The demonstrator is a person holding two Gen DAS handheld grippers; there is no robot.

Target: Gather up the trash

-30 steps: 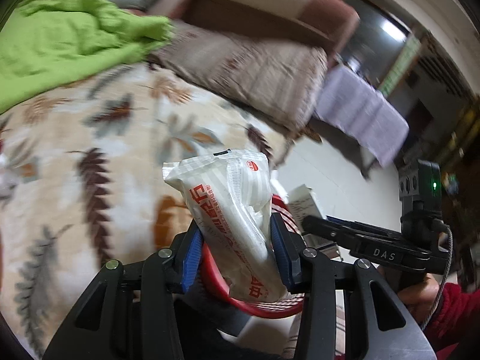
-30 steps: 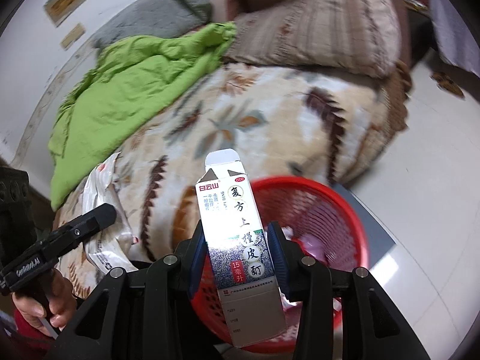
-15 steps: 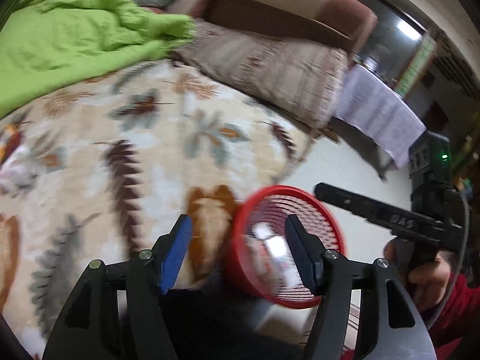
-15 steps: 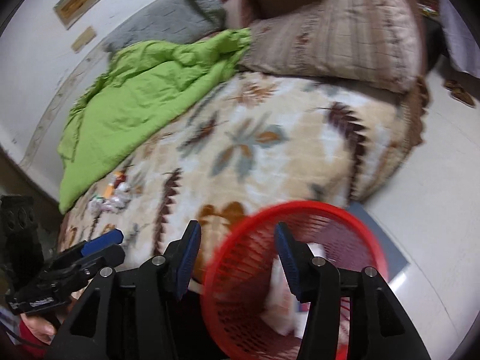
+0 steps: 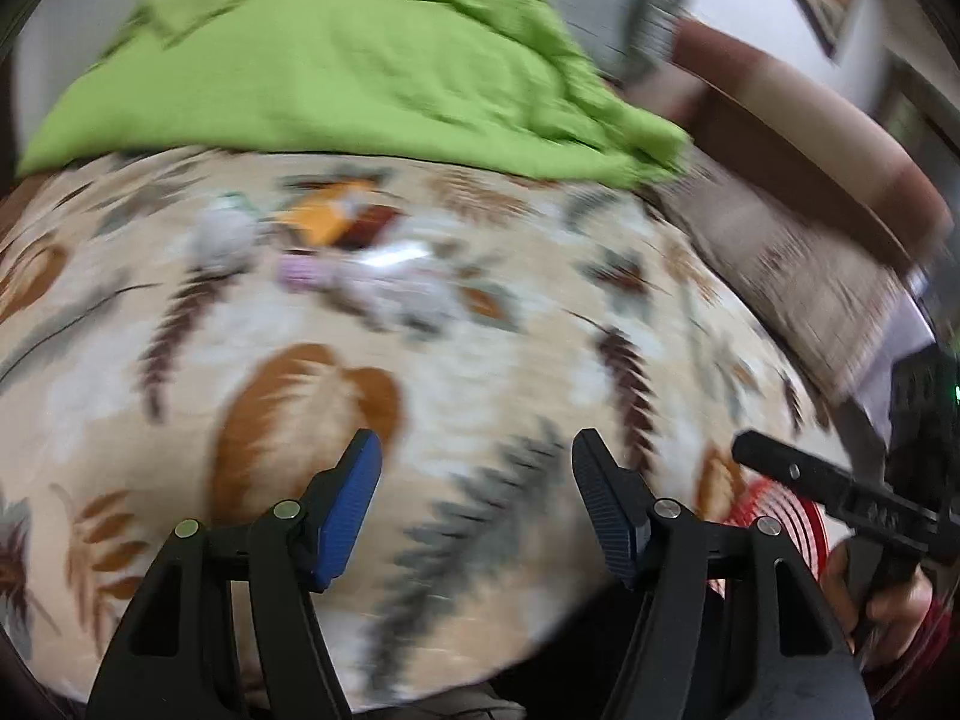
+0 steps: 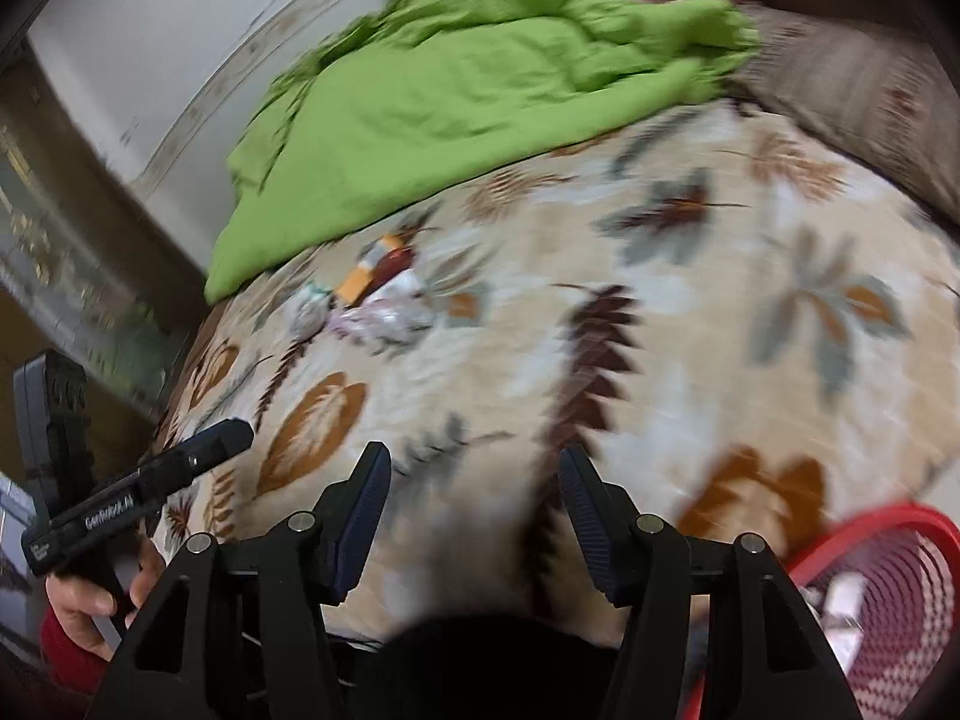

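Several pieces of trash (image 5: 336,252) lie in a blurred heap on the leaf-patterned bed cover: a crumpled white wad, an orange wrapper, clear plastic. The heap also shows in the right wrist view (image 6: 372,300). My left gripper (image 5: 477,504) is open and empty over the cover, well short of the heap. My right gripper (image 6: 474,516) is open and empty too. The red mesh basket (image 6: 894,588) stands at the bed's edge, lower right, with trash inside; its rim shows in the left wrist view (image 5: 774,510).
A green blanket (image 5: 336,54) lies bunched beyond the trash. A brown striped pillow (image 6: 858,102) and the headboard are at the right. The other hand-held gripper shows at the right (image 5: 840,498) and at the left (image 6: 138,498).
Both grippers let go of their trash, the white packet and the carton, over the red basket, opened, and swung left toward the heap on the bed.
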